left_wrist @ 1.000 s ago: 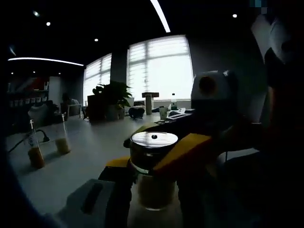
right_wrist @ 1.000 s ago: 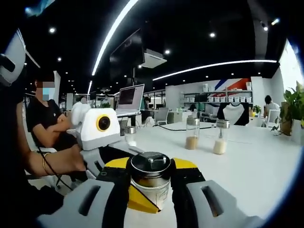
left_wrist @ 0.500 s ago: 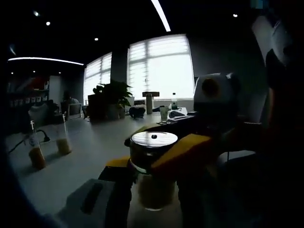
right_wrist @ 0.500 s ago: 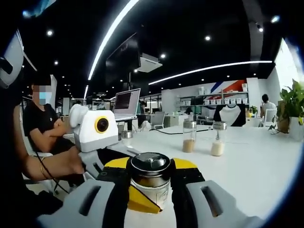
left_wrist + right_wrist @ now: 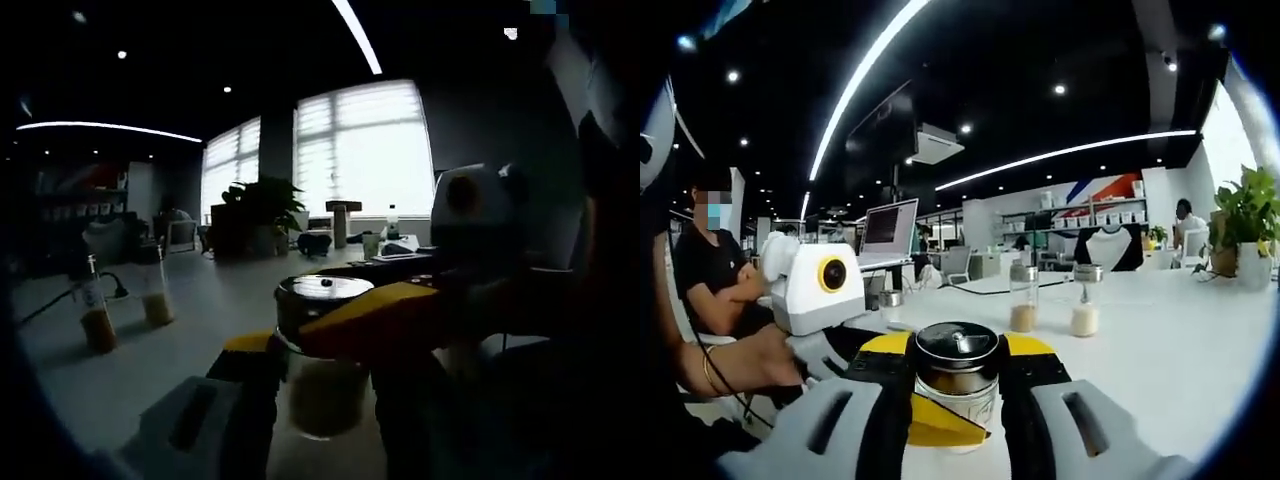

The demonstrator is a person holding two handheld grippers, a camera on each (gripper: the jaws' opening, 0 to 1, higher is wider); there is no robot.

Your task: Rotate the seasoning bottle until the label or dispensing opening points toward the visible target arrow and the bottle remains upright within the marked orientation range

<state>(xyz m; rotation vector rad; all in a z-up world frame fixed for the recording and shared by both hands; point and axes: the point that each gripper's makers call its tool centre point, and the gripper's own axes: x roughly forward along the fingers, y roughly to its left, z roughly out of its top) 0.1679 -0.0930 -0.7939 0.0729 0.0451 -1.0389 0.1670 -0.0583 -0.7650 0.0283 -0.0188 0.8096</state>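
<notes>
— Standing upright on the pale tabletop, is that the seasoning bottle?

— Yes, between both sets of jaws. It is a clear glass jar with a round, shiny metal cap that has a small knob in the middle; pale powder fills the lower part.

— What about the room?

— An open office: dark ceiling with long light strips, bright blinds on big windows, a potted plant, a laptop on the far side, a seated person at the edge. Two more glass shakers stand together, well apart from the bottle, on the smooth white surface.

— And the right hand-held gripper?

— Its grey arms with black and yellow pads are closed in against the bottle's sides, just under the cap.

— The left hand-held gripper?

— In its dim view the jaws also press the glass from either side, partly closed to the jar's width. Its white body and a hand holding it show in the right gripper view.
</notes>
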